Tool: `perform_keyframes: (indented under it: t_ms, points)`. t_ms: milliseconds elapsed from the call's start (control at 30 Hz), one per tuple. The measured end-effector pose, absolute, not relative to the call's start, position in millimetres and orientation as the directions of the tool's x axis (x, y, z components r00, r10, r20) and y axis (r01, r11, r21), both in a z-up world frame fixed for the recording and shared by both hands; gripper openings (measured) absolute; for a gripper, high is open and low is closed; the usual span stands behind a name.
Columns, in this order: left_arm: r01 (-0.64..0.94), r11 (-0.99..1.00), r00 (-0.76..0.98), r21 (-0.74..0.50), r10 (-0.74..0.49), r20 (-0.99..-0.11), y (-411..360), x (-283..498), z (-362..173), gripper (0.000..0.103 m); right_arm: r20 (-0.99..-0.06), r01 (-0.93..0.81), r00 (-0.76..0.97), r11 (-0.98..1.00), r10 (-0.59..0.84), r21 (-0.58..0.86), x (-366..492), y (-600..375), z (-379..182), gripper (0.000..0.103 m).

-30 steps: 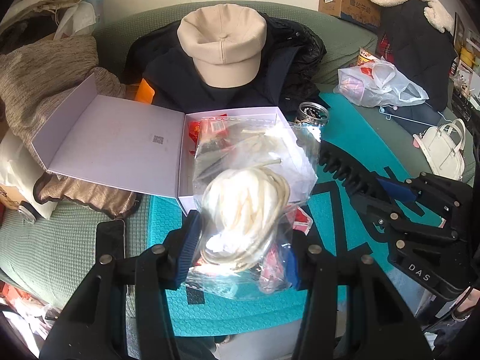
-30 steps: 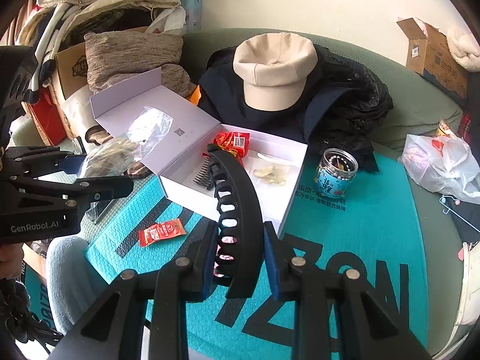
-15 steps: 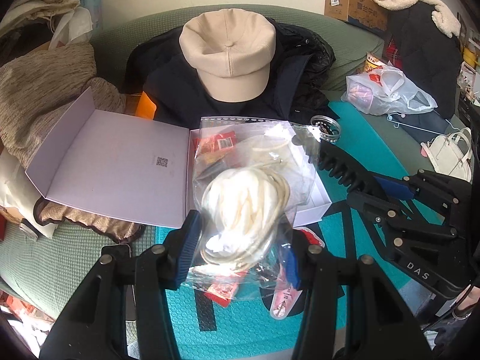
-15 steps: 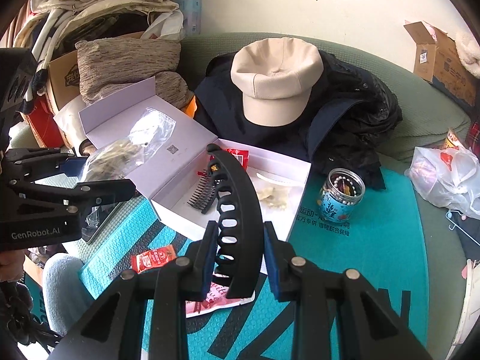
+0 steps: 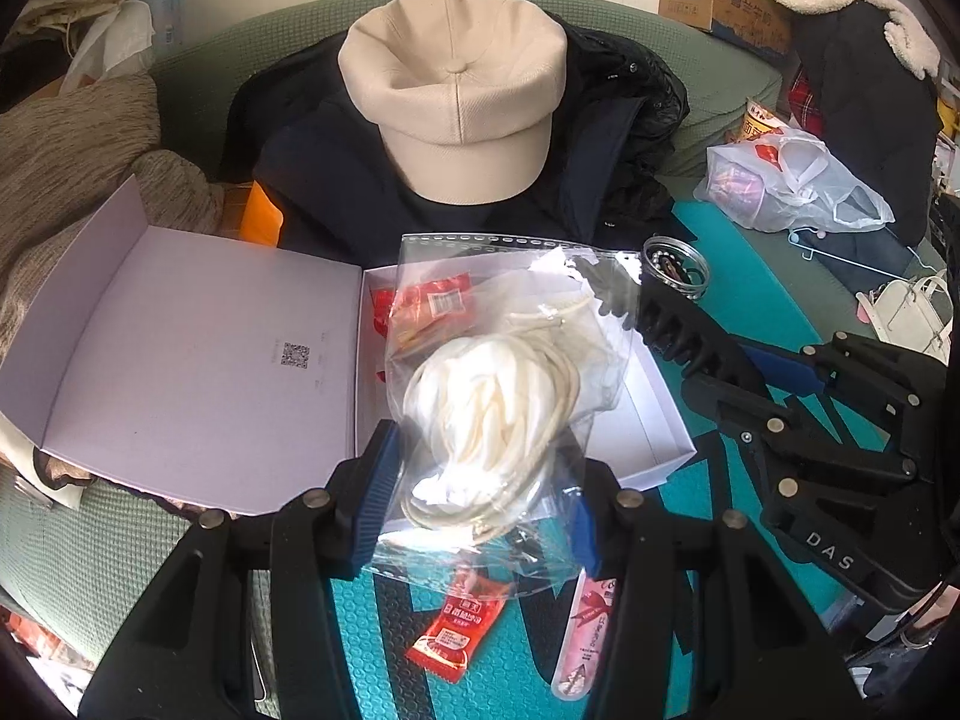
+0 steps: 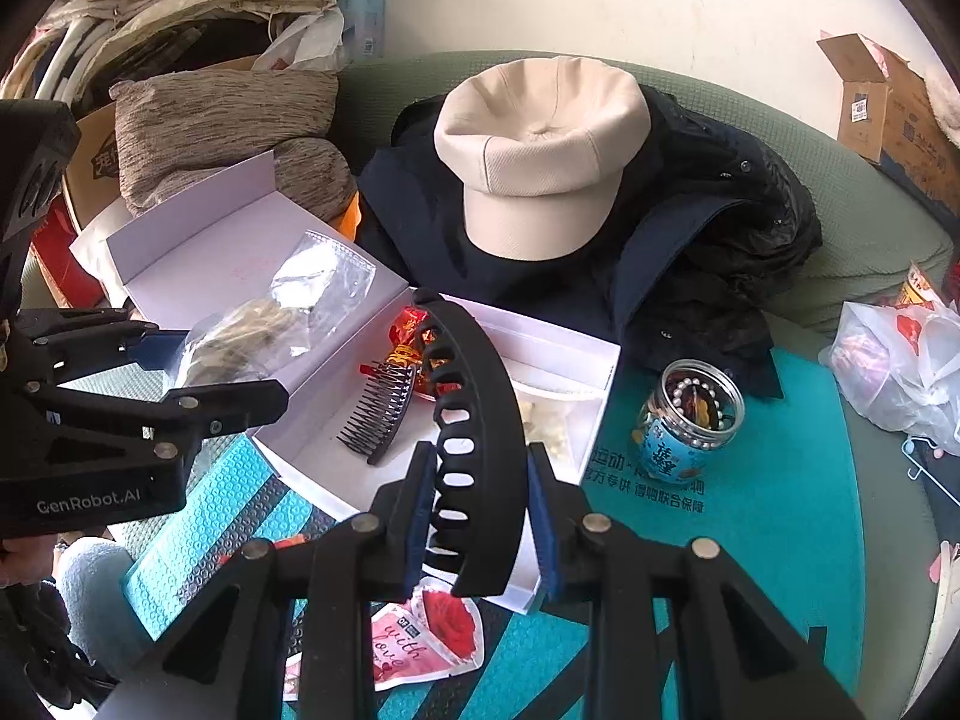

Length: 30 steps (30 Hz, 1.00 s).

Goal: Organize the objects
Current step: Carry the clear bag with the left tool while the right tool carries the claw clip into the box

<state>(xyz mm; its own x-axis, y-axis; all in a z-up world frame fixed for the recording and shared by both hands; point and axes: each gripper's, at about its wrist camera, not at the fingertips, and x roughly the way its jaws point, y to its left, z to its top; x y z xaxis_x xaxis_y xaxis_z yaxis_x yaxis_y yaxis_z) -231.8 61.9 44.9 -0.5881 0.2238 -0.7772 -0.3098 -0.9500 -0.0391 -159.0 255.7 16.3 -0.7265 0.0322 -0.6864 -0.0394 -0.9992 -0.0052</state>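
Above white box [image 6: 312, 420], loaded right gripper [image 6: 480, 516]

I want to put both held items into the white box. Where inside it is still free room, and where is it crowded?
In the white box, the bare floor lies between the black comb and the near wall, and the open lid is bare. The far corner with the red packets and the pale bag on the right side is crowded.

Black frames [image 5: 480, 534], blue-padded jaws
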Motion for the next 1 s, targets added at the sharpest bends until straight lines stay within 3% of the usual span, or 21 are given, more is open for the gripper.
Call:
perform_keyframes:
  t_ms: [1000]
  points:
    - [-0.348, -0.937, -0.546, -0.033, 0.231, -0.805, 73.1, -369.7, -40.3, 0.048, -0.737, -0.148, -0.666, -0.989, 0.111, -0.015, -267.3, 290.6, -48.5, 0.029]
